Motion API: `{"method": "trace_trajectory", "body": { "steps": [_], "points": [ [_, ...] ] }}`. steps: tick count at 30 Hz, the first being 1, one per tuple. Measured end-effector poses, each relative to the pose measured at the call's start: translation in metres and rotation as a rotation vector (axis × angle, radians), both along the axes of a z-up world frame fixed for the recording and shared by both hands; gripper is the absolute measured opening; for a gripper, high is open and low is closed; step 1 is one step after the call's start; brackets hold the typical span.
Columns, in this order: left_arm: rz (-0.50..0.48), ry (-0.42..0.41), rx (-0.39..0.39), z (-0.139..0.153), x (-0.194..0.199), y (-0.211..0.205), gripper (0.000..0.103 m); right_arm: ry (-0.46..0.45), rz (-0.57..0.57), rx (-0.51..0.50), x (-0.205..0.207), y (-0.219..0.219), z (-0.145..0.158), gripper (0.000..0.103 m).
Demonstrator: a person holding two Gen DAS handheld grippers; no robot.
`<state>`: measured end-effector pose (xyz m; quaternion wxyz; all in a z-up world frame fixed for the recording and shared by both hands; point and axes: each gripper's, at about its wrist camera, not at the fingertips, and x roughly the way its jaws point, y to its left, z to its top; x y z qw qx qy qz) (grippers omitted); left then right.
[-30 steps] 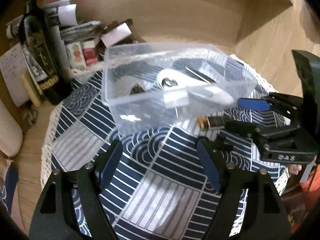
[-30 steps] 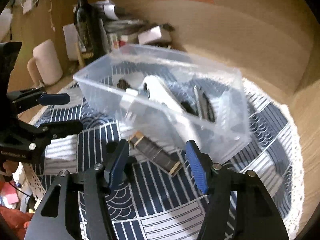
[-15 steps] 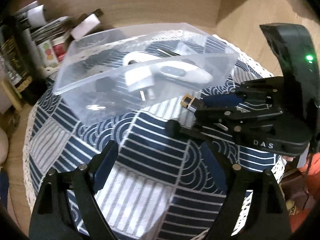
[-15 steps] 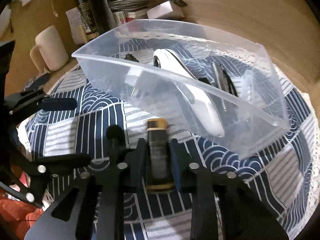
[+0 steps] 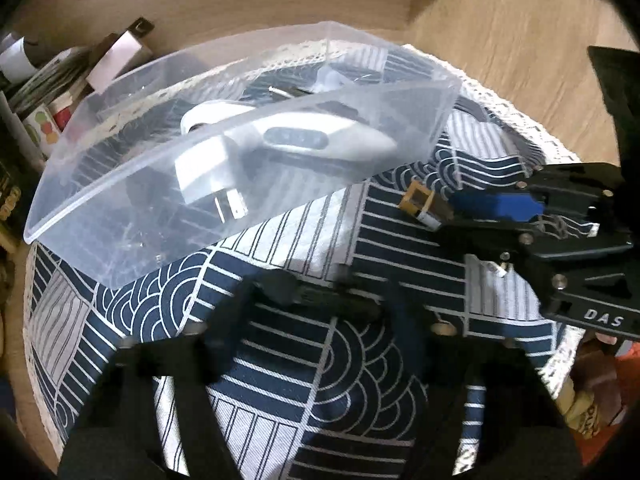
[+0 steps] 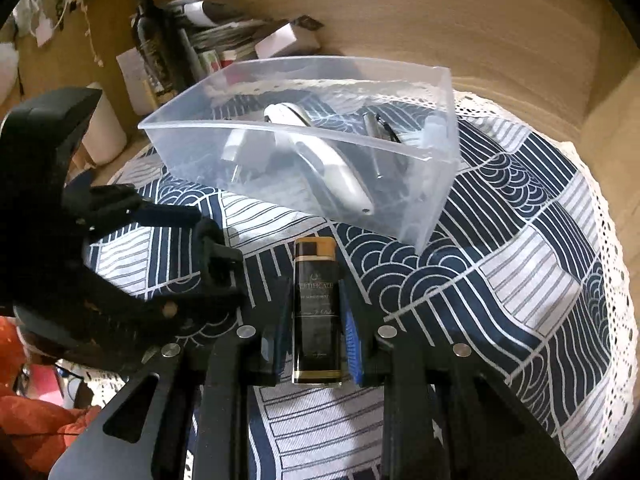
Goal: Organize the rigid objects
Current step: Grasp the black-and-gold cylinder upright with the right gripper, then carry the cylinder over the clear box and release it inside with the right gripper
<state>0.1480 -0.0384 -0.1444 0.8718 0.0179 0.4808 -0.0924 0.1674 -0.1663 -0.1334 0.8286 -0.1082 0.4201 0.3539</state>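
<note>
My right gripper (image 6: 316, 320) is shut on a small black box with gold ends (image 6: 316, 308) and holds it just above the cloth, in front of a clear plastic bin (image 6: 436, 208). The box end also shows in the left wrist view (image 5: 420, 202), between the right gripper's fingers (image 5: 496, 204). The bin (image 5: 120, 240) holds a white handheld device (image 5: 320, 140), a white plug adapter (image 5: 208, 180) and a pen (image 6: 372, 132). My left gripper (image 5: 320, 296) is blurred, low over the cloth, its fingers close together and empty.
A round table carries a blue-and-white patterned cloth (image 6: 520, 264) with a lace edge. A dark wine bottle (image 6: 150, 44), papers and small boxes (image 6: 280, 42) stand behind the bin by the wooden wall. A white roll (image 6: 106, 128) stands at the left.
My right gripper closed on the black box and lifted it toward the bin. My left gripper's fingers came together from wide open.
</note>
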Motion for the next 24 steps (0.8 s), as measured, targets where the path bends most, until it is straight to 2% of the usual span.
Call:
{"method": "trace_trajectory", "body": {
  "steps": [2,8,18,24],
  "points": [
    [0.001,0.001,-0.029,0.001,-0.002,0.003,0.058,-0.005,-0.001,0.004,-0.002,0.0,0.001,0.022],
    [0.054,-0.032,-0.049,0.01,-0.012,0.016,0.058,-0.042,-0.006,0.031,-0.01,-0.002,0.013,0.022],
    [0.124,-0.171,-0.066,0.059,-0.018,0.045,0.058,-0.153,-0.008,0.096,-0.01,0.003,0.057,0.022],
    [0.16,-0.275,-0.048,0.093,-0.015,0.06,0.058,-0.226,-0.015,0.125,-0.003,0.012,0.085,0.022]
  ]
}}
